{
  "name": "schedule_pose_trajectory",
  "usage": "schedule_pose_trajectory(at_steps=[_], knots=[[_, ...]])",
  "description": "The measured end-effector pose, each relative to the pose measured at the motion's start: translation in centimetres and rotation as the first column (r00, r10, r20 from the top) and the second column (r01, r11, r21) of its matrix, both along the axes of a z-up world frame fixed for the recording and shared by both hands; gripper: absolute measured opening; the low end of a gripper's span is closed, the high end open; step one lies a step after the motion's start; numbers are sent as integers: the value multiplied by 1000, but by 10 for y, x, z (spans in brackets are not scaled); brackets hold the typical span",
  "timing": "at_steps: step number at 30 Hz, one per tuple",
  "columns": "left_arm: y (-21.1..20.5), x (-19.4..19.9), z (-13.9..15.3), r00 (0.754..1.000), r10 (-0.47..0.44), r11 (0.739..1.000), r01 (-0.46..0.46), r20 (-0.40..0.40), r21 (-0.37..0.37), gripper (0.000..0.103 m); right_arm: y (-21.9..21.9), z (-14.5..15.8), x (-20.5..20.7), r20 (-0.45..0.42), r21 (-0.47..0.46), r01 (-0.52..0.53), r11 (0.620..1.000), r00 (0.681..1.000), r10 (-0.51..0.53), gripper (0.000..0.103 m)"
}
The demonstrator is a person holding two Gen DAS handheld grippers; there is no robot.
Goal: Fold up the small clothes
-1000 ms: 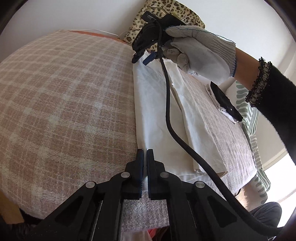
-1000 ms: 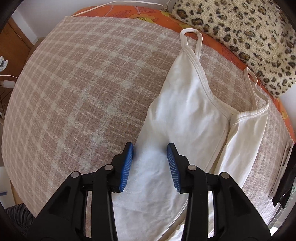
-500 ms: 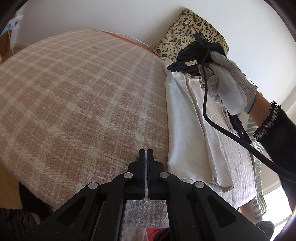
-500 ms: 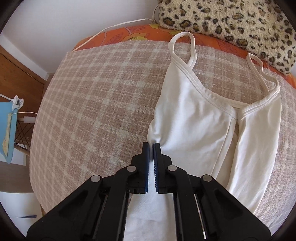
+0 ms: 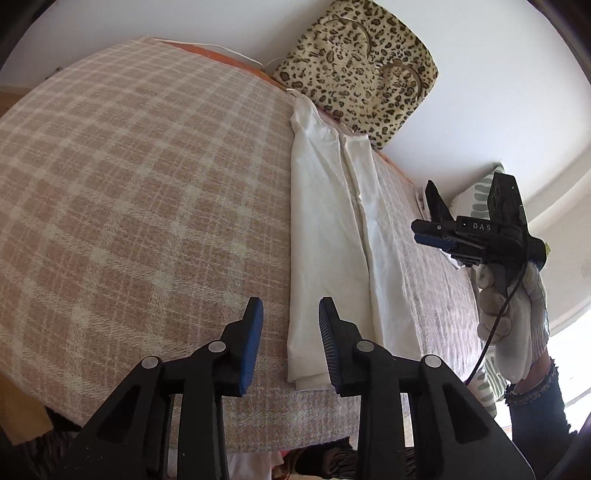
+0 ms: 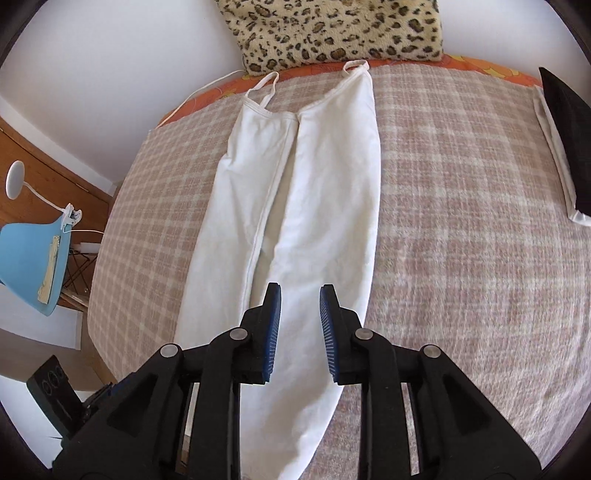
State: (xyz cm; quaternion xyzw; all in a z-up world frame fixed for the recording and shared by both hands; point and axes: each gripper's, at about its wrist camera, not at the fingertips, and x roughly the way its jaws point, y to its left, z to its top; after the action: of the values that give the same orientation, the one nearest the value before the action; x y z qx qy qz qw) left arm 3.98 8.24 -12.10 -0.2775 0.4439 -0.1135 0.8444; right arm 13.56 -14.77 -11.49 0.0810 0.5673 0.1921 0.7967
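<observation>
Top (image 6: 295, 177), white with thin straps, lies flat on the checked blanket (image 6: 461, 221) of the bed. Its two long sides are folded in, so they meet in a line down the middle. In the right wrist view it runs from the top middle of the frame down to the bottom middle.

At the left edge of that view stand a blue chair (image 6: 33, 254) and a white lamp (image 6: 14, 181). The right gripper (image 6: 300, 314) hangs over the lower part of the top, its jaws open with nothing between them. A spotted pillow (image 6: 340, 29) sits at the top. A black and white folded thing (image 6: 565, 144) lies at the upper right.

In the left wrist view, the left gripper (image 5: 291, 343) sits at the bottom middle, near the top's hem. Its jaws are open too and hold nothing.
</observation>
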Motion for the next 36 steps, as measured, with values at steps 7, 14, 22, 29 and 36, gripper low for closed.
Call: schedule_pose_trajectory(at_steps=[7,14,22,29,36], knots=[[-7,15,-16,993,-87,994,82,-83,-69,38,-32,-40,-80,-121,93,14,996,993,-3,39],[-26,15,-18,983,-161,986,157,-88,-53,36,-25,-47,-119,-152,141,-19,990,988,40,39],[-24,16,-28,984,-154,987,149,-92,-51,4,-6,-50,-124,-150,126,-25,992,988,44,8],[-26,11,-26,985,-158,987,157,-66,-25,3,-17,-50,-130,-128,118,-8,993,992,23,7],[-26,9,-21,983,-175,985,175,-50,-13,3,-26,-50,-129,-129,145,2,989,991,17,7]])
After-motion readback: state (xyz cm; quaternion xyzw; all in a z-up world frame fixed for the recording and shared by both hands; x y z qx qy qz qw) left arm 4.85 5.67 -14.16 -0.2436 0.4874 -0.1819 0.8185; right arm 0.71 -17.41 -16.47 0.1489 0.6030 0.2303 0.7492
